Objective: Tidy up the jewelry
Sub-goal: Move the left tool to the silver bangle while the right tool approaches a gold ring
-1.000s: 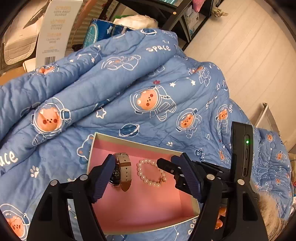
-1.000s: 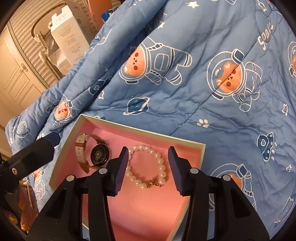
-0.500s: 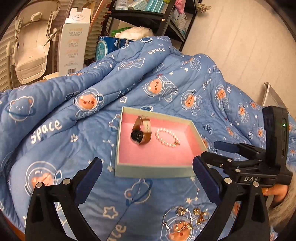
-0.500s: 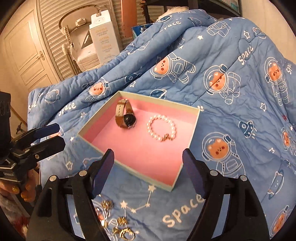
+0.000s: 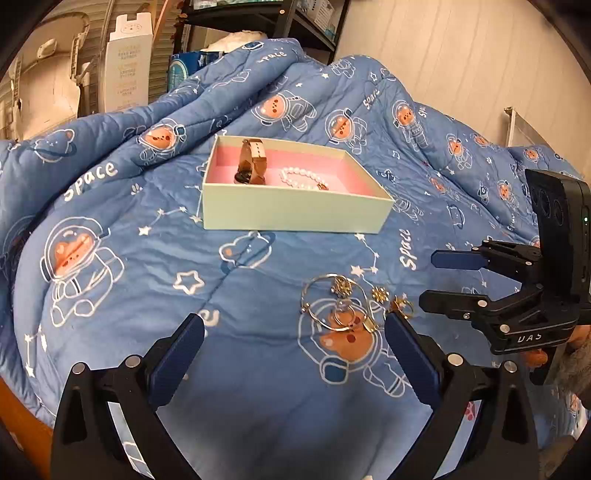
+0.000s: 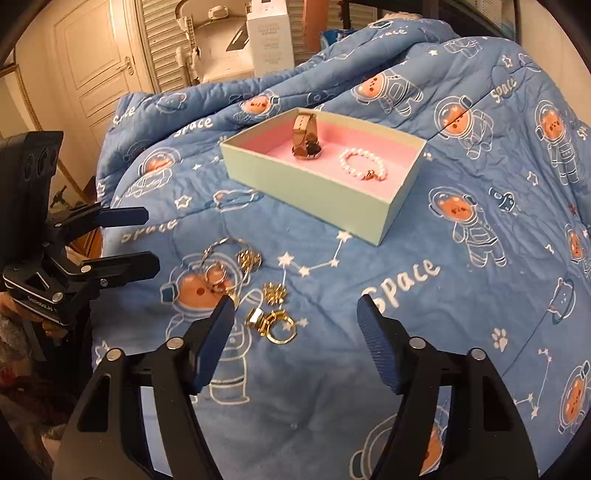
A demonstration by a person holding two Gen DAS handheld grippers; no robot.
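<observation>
A pale green box (image 5: 295, 212) (image 6: 314, 190) with a pink lining sits on the blue quilt. Inside lie a brown-strapped watch (image 5: 252, 164) (image 6: 306, 138) and a pearl bracelet (image 5: 303, 179) (image 6: 364, 164). Loose gold jewelry lies on the quilt in front of the box: a large hoop with rings (image 5: 334, 306) (image 6: 221, 269), small flower earrings (image 5: 379, 294) (image 6: 275, 293) and a gold ring cluster (image 6: 275, 323). My left gripper (image 5: 293, 354) is open and empty, just short of the hoop. My right gripper (image 6: 295, 339) is open and empty over the gold ring cluster.
The quilt (image 5: 110, 258) bunches up high behind the box. A white carton (image 5: 127, 59) and shelving (image 5: 258, 18) stand beyond it. A door (image 6: 99, 62) is at the far left. The wooden bed edge (image 5: 22, 432) shows at the lower left.
Both grippers have drawn back from the box and opened wide. The watch and bracelet stay in the box. The loose gold jewelry has come into view in front of it.
</observation>
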